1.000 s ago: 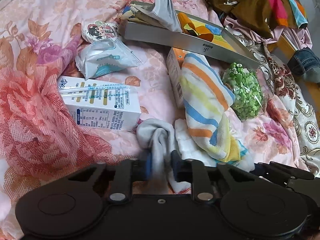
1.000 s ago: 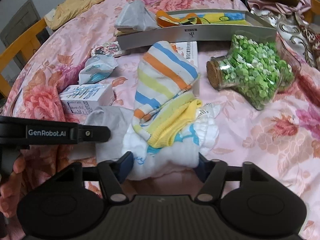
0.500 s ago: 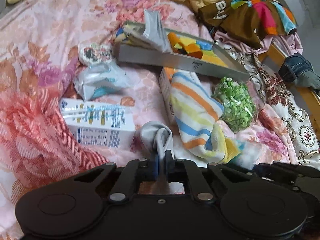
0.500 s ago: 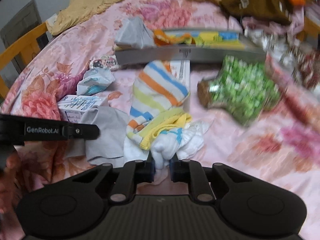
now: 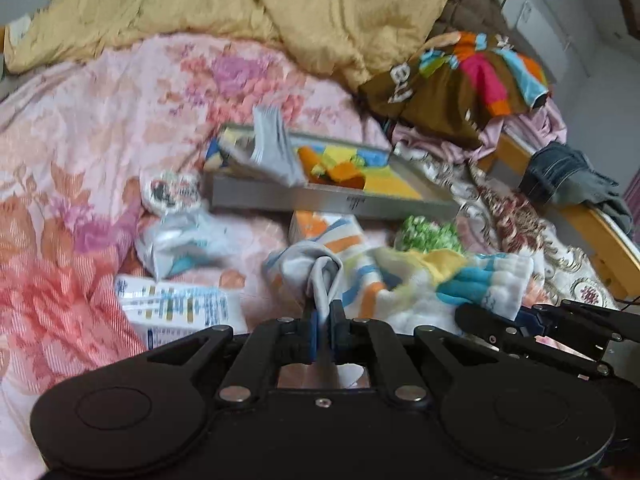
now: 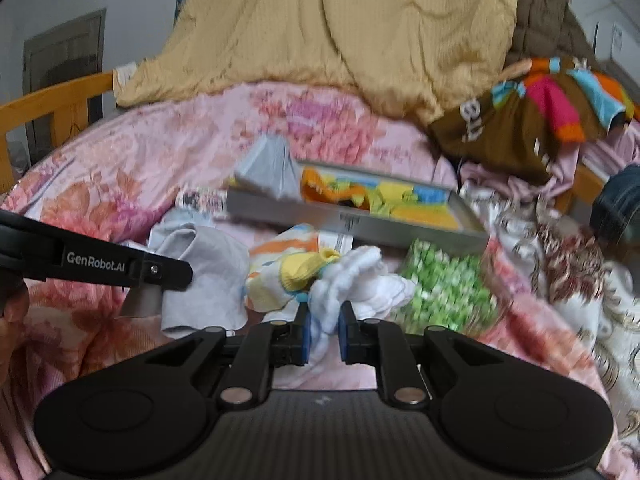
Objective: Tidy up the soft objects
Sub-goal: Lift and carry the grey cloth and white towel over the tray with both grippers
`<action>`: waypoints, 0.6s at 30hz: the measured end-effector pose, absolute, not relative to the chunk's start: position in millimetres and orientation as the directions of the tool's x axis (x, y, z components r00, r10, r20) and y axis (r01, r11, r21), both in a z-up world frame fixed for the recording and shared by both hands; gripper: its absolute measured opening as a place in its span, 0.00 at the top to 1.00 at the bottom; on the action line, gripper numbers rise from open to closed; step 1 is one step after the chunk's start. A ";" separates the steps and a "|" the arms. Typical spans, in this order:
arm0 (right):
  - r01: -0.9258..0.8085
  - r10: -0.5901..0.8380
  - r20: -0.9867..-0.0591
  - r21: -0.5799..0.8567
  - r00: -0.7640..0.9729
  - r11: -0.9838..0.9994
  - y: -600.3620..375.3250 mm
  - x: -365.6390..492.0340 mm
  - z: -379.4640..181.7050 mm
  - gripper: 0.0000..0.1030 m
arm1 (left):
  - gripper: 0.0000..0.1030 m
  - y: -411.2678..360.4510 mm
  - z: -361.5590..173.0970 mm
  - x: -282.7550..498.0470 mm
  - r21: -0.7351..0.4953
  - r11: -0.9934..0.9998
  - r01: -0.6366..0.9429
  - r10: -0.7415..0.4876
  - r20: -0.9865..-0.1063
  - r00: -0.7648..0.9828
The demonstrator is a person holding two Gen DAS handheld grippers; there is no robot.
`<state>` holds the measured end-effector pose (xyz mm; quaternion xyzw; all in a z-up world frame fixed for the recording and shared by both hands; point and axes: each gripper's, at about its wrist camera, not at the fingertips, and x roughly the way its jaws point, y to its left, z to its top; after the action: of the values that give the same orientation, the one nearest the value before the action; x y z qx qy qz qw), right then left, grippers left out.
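My left gripper (image 5: pixel 323 312) is shut on a fold of grey cloth (image 5: pixel 322 276), which it holds up off the floral bedspread. In the right wrist view that grey cloth (image 6: pixel 208 268) hangs from the left gripper (image 6: pixel 160 276). My right gripper (image 6: pixel 323 320) is shut on a bunched white cloth (image 6: pixel 360 280) with blue and yellow trim. From the left wrist camera, the white cloth (image 5: pixel 492 280) stretches to the right gripper (image 5: pixel 516 316). A striped towel (image 5: pixel 352 256) lies between the two cloths and partly under them. Behind them sits a grey tray (image 5: pixel 332 200) holding coloured cloths.
A jar of green bits (image 6: pixel 444 284) lies right of the cloths. To the left lie a white carton (image 5: pixel 180 308) and a snack packet (image 5: pixel 180 244). A yellow quilt (image 5: pixel 280 4) and piled clothes (image 5: pixel 460 80) fill the back. A wooden bed rail (image 5: pixel 600 236) runs along the right.
The left jaws closed on the grey cloth and the right jaws on the white cloth. Both grippers then rose and tilted up, lifting the cloths off the bed.
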<state>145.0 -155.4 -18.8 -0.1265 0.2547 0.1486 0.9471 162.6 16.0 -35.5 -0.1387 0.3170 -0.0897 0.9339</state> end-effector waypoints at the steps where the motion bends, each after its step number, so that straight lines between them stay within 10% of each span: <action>1: -0.346 0.218 -0.508 -0.172 0.834 0.922 -155.4 143.6 -17.8 0.86 | 0.95 15.7 -33.2 160.8 -0.314 0.946 0.086 -0.255 -0.551 0.795; 18: -0.301 0.207 -0.325 -0.275 0.923 0.913 -155.4 127.2 -0.8 0.85 | 0.95 11.9 -10.2 141.6 -0.303 0.940 0.159 -0.277 -0.402 0.873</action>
<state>127.2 -155.4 -0.8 -0.1619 0.1461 0.1313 0.9671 141.6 11.9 -10.2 -0.1312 0.2251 -0.1139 0.9587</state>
